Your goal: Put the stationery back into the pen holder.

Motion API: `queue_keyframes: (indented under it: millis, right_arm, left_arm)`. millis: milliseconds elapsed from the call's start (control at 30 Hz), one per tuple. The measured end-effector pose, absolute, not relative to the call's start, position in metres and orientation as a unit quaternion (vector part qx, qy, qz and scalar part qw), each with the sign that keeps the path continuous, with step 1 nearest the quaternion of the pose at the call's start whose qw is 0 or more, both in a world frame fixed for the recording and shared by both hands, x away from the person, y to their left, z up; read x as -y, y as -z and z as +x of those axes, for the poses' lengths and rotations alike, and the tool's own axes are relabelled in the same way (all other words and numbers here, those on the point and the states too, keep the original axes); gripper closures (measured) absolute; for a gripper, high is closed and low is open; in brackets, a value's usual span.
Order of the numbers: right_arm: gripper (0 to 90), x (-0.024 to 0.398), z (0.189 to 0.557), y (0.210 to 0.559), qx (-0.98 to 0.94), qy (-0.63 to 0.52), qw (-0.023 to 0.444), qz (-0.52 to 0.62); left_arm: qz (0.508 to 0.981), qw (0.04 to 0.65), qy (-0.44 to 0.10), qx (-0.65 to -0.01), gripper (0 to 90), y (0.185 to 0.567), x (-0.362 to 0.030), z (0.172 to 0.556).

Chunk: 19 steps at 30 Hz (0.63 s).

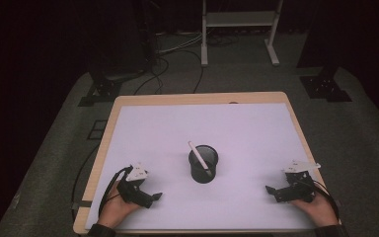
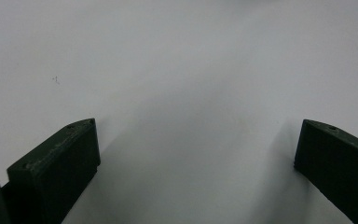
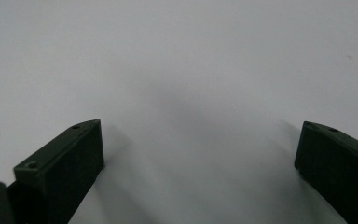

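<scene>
From the high view, a black mesh cup (image 1: 203, 164) stands upright near the middle of the white sheet (image 1: 237, 128) that covers the bench (image 1: 197, 98), and a white pen (image 1: 199, 158) leans in it, its upper end tipped toward the far left over the rim. The left gripper (image 1: 154, 198) rests low at the near left of the sheet, held from below by the person's left hand (image 1: 112, 210); the right gripper (image 1: 271, 191) sits mirrored at the near right in the right hand (image 1: 320, 211). Both point inward toward the cup and lie well apart from it (a resting pose, I judge, with the pen already dropped in and nothing left to carry). Cables trail off the near edge so they stay out of the working area.

In the left gripper view, the two black fingers (image 2: 58, 165) stand wide apart with bare white sheet between them; they grip nothing, and their shadow on the sheet suggests they hang just above it.

In the right gripper view, the picture is much the same: fingers (image 3: 65, 163) spread wide, nothing between them, soft shadow on the plain sheet beneath. Spread this far, either one could close on the pen without readjusting.
</scene>
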State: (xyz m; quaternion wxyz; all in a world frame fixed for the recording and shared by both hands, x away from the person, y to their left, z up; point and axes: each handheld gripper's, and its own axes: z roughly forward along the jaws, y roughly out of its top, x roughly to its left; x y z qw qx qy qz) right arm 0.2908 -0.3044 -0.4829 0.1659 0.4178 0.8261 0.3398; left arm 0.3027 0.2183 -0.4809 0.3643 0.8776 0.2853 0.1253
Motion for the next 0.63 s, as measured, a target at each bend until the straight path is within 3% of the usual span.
queue_keyframes:
  millis: [633]
  right_arm:
    - [0.6, 0.3041, 0.2901, 0.4838, -0.827, -0.338, 0.171, 0.416]
  left_arm:
    - [0.878, 0.364, -0.126, -0.285, 0.0, 0.4809, -0.2182, 0.3027]
